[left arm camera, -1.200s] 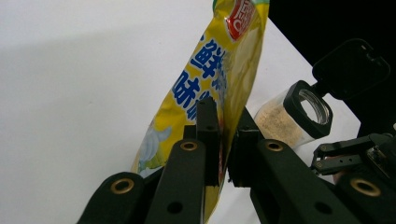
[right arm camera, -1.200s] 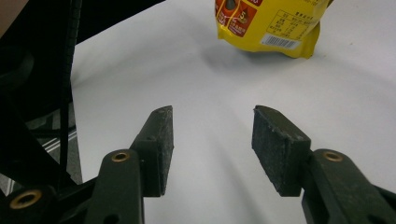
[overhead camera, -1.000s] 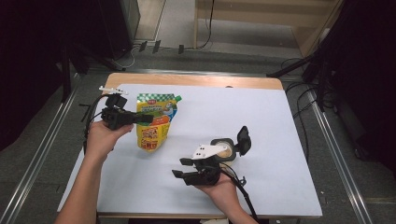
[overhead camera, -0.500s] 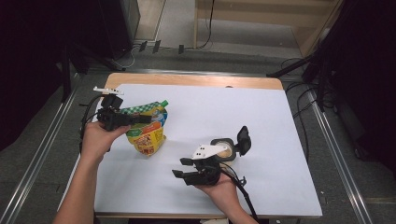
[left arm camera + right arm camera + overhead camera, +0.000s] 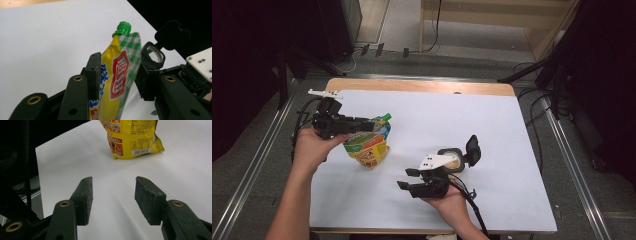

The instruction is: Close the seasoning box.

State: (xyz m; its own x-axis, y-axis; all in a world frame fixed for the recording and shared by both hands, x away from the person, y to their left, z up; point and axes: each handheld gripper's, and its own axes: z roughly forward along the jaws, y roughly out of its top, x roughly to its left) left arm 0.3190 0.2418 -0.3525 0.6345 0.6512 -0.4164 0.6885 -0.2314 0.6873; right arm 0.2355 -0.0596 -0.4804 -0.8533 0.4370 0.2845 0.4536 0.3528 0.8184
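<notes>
Pouch (image 5: 368,145) stands between left gripper (image 5: 364,124) fingers, hand raised level.

Bench (image 5: 512,150): the far half and the whole right side lie bare, giving wide passage there.
Pouch (image 5: 368,145): stands upright near the left edge between the left gripper's (image 5: 371,125) fingers, which have just been opening; it blocks that corner.
Jar (image 5: 452,159): open, its lid tipped up, just beside the right gripper (image 5: 409,180); it blocks the near centre.
Gap: a bare strip of bench runs between pouch and jar.
Right gripper's fingers (image 5: 86,195): spread apart, nothing between them, with clear bench ahead up to the pouch.
</notes>
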